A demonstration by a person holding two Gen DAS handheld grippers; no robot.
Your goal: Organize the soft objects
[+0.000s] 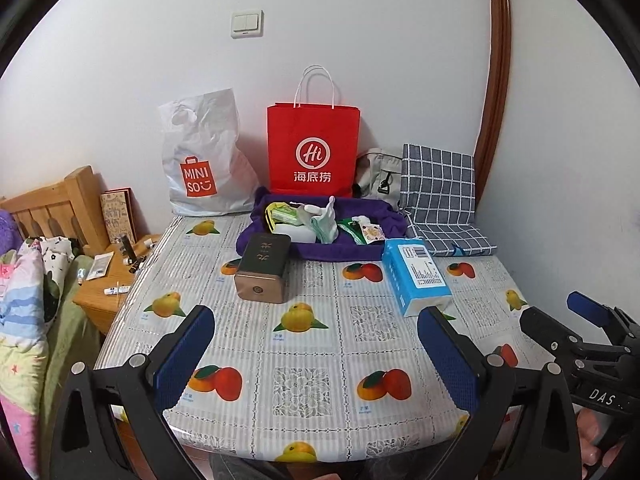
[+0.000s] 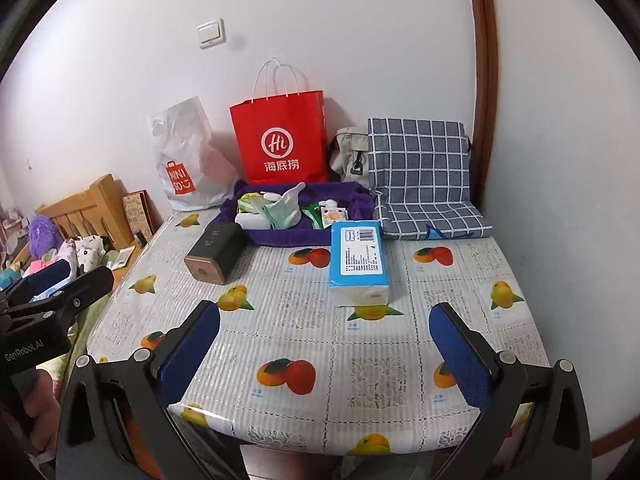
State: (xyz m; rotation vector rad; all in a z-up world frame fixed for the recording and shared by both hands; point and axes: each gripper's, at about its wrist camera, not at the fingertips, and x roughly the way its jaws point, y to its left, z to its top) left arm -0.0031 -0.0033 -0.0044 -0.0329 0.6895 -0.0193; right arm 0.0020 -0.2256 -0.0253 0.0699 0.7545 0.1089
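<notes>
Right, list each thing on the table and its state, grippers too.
left gripper: open, empty
right gripper: open, empty
tissue pack: flat, sealed
dark tin: on its side
purple tray: full of small items
red paper bag: upright against wall
checked cushion: propped, folded

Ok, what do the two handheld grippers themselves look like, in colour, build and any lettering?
Both look like the same model. The left gripper and right gripper have black angular plastic frames with silver round rivets at the joints and flat blue textured pads on the fingers. Seen from the side, the right body carries white "DAS" lettering; the left body reads "GenRobot.AI". No cables or sleeves are visible.
</notes>
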